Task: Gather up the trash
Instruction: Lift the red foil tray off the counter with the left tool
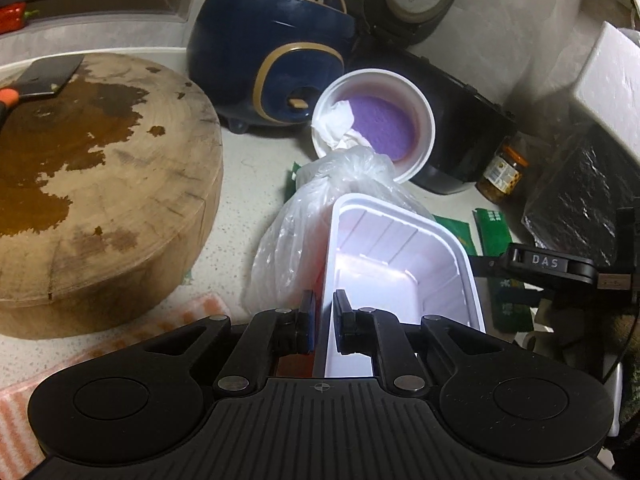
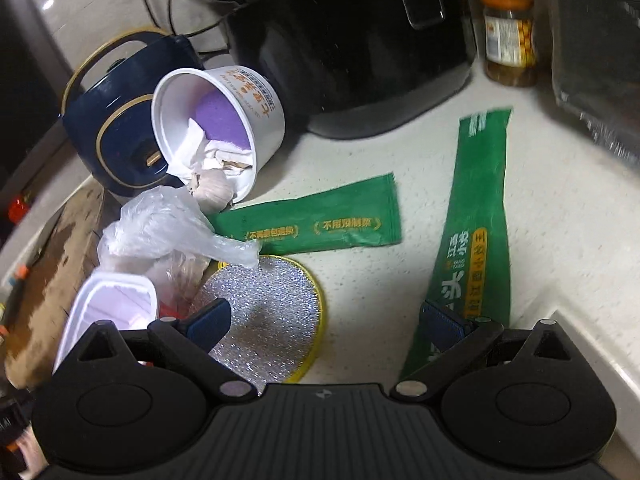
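Pinching white tray (image 1: 404, 264) wall, left gripper (image 1: 323, 316) angled downward.

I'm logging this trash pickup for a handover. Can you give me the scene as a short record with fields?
surface: speckled white counter
left gripper: shut on the wall of the white tray
right gripper: open, holding nothing
loose trash: two green wrappers, clear bag, foil lid
paper cup: on its side, tissue inside
not trash: chopping block, blue cooker, jar
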`<state>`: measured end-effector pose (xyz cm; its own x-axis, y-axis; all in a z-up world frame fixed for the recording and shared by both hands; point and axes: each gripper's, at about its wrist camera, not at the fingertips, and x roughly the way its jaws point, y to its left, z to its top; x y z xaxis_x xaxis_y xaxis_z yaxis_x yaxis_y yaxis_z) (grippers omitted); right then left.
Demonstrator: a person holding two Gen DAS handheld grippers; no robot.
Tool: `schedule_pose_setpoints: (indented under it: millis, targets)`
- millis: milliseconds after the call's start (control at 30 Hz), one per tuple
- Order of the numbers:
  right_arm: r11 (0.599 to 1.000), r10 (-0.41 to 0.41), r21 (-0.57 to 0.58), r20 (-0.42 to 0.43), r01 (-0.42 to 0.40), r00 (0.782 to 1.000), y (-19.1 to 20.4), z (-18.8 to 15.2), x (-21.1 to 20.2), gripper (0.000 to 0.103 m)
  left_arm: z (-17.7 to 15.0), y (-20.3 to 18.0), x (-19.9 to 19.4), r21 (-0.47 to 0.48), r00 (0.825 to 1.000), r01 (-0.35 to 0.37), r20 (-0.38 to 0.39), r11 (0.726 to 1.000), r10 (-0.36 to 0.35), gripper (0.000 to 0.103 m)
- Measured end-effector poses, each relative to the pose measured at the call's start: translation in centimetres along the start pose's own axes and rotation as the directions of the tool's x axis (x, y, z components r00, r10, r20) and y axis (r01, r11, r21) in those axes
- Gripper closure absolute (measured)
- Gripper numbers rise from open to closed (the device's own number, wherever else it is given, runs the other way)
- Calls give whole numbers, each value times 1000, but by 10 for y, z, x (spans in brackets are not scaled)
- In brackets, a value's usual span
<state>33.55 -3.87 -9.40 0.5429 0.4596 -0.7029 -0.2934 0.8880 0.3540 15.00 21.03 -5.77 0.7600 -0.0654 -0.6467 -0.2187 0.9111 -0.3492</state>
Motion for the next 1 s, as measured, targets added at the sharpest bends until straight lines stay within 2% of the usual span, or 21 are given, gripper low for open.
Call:
schedule_pose_setpoints:
  millis: [133,267,467,500,533,600,633,667,733,833,933,1000]
  targets:
    - [1000,-19,-18,-23,19,1000,5,-1,4,2,1,1,0,-10,1000,14,-1,1000,-14,91]
    - [999,35,19,-44,-34,998,-1,-2,7,1,4,0,1,-8,1000,15,-3,1000,-15,91]
    - [997,53,60,-46,-50,998,-3,-1,4,0,6,-2,4,0,1000,15,-10,1000,-15,91]
    - [994,92,70,-58,-88,994,-3,-1,4,0,6,-3,3,1,1000,4,-9,1000,-4,90]
    - [981,183,77,-94,-176,979,-3,0,7,0,5,-3,3,0,1000,-13,-6,1000,13,91]
    - [941,331,129,-166,-312,929,-5,3,12,2,5,1,3,-18,1000,-3,-10,1000,3,89]
    - [932,349,162,-167,-323,922,-8,2,11,7,5,2,2,-27,1000,4,-7,1000,-5,89]
    - [938,331,166,-157,-306,930,-8,1,9,11,4,1,0,-25,1000,4,-1,1000,-4,89]
    - [967,246,105,-128,-234,961,-2,-1,-1,13,5,1,-4,-19,1000,3,12,1000,-3,89]
    - [992,108,-63,-27,-110,994,17,-7,-25,19,7,6,-9,-32,999,-11,30,999,12,89]
    - [964,-37,-259,95,60,995,41,-15,-37,20,9,11,-13,-55,998,-26,48,998,29,89]
    - [936,-82,-330,138,124,987,49,-22,-35,20,10,14,-15,-62,998,-27,49,998,30,90]
